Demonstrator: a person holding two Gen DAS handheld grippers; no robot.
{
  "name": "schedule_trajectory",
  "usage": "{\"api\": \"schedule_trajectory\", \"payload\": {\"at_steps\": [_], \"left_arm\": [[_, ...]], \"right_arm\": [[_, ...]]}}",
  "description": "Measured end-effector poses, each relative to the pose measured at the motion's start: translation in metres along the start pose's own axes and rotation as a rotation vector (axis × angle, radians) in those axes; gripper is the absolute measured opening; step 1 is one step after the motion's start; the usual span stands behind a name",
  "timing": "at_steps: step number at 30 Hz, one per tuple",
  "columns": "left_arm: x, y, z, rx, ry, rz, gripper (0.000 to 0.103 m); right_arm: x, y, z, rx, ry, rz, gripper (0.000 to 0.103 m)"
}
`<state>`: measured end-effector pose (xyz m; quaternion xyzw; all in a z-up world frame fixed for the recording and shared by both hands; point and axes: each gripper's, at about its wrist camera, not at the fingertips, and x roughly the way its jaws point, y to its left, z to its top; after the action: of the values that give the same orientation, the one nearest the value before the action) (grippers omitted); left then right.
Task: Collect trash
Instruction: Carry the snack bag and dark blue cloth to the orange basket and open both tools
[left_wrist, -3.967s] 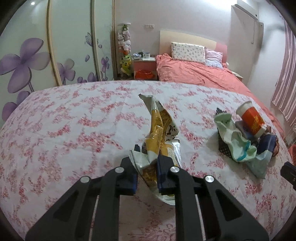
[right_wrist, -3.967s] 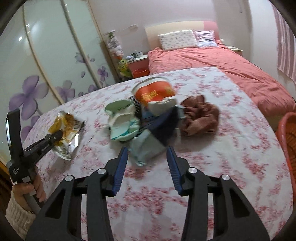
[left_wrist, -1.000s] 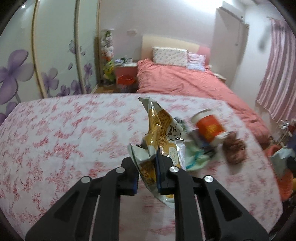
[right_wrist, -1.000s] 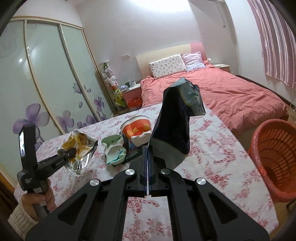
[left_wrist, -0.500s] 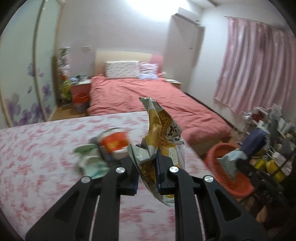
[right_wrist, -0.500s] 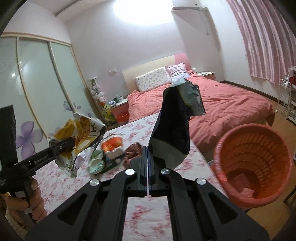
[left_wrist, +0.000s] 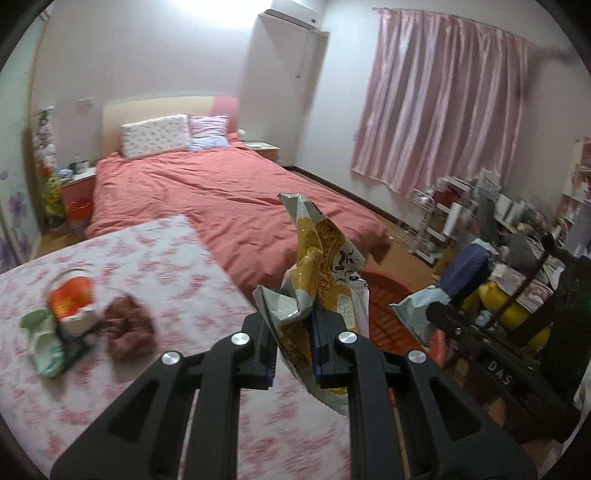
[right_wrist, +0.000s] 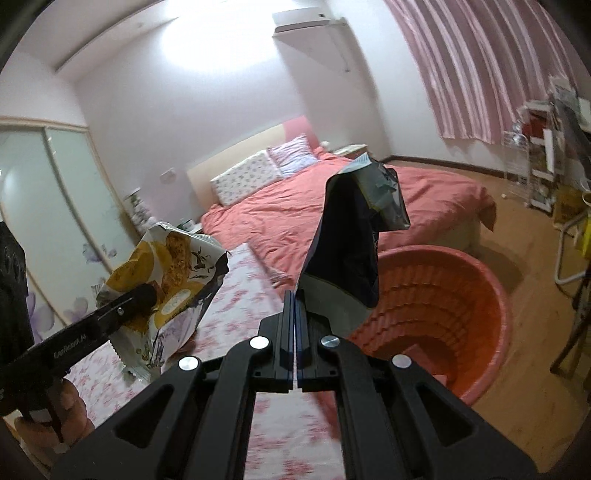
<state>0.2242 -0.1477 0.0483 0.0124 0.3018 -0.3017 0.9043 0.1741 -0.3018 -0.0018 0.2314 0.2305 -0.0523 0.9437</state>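
My left gripper (left_wrist: 293, 334) is shut on a crumpled yellow snack bag (left_wrist: 325, 266), held up beyond the right edge of the floral-cloth table (left_wrist: 147, 266); the bag also shows in the right wrist view (right_wrist: 173, 273). My right gripper (right_wrist: 294, 325) is shut on a dark blue wrapper (right_wrist: 351, 236), held above the near rim of the red basket (right_wrist: 443, 306). The wrapper (left_wrist: 461, 273) and basket (left_wrist: 388, 306) also show in the left wrist view. More trash stays on the table: an orange cup (left_wrist: 70, 295), a pale green wrapper (left_wrist: 44, 339), a brown crumpled piece (left_wrist: 127, 328).
A bed with a red cover (left_wrist: 221, 199) stands behind the table. Pink curtains (left_wrist: 443, 122) hang at the right wall. A cluttered rack and shelves (left_wrist: 480, 214) stand at the far right. The basket holds some scraps at its bottom (right_wrist: 417, 350).
Both grippers swung right, away from the table toward the red basket, each still holding its bag. The basket now looms larger under the right gripper.
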Motion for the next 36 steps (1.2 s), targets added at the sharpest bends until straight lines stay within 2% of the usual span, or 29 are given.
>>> {"api": "schedule_trajectory", "payload": {"at_steps": [5,11,17,19,20,21,22,28,30,34,36], "left_arm": [[0.037,-0.026,-0.006,0.027,0.042,-0.046,0.015],[0.080,-0.043,-0.014,0.036,0.108,-0.065,0.016],[0.111,-0.043,-0.022,0.031,0.156,-0.059,0.026],[0.118,-0.041,-0.025,0.031,0.168,-0.054,0.034],[0.119,-0.041,-0.026,0.032,0.171,-0.049,0.035],[0.121,-0.041,-0.027,0.032,0.174,-0.046,0.039],[0.124,-0.039,-0.028,0.031,0.181,-0.043,0.040],[0.123,-0.026,-0.032,0.021,0.185,-0.012,0.049],[0.117,-0.022,-0.032,0.021,0.179,0.006,0.053],[0.099,-0.002,-0.036,0.020,0.165,0.071,0.063],[0.088,0.008,-0.040,0.018,0.159,0.099,0.066]], "right_arm": [[0.011,-0.022,0.003,0.021,0.020,-0.029,0.001],[0.023,-0.045,0.001,0.032,0.050,-0.050,0.001],[0.033,-0.066,0.001,0.077,0.085,-0.032,0.002],[0.036,-0.072,0.001,0.087,0.097,-0.029,0.005],[0.037,-0.073,0.001,0.091,0.102,-0.029,0.014],[0.038,-0.074,0.000,0.098,0.109,-0.029,0.027],[0.038,-0.075,-0.001,0.109,0.113,-0.027,0.030],[0.034,-0.076,-0.004,0.120,0.119,-0.047,0.032],[0.033,-0.076,-0.003,0.123,0.116,-0.052,0.037],[0.032,-0.072,-0.002,0.113,0.115,-0.054,0.039],[0.030,-0.066,-0.003,0.102,0.113,-0.056,0.044]]}}
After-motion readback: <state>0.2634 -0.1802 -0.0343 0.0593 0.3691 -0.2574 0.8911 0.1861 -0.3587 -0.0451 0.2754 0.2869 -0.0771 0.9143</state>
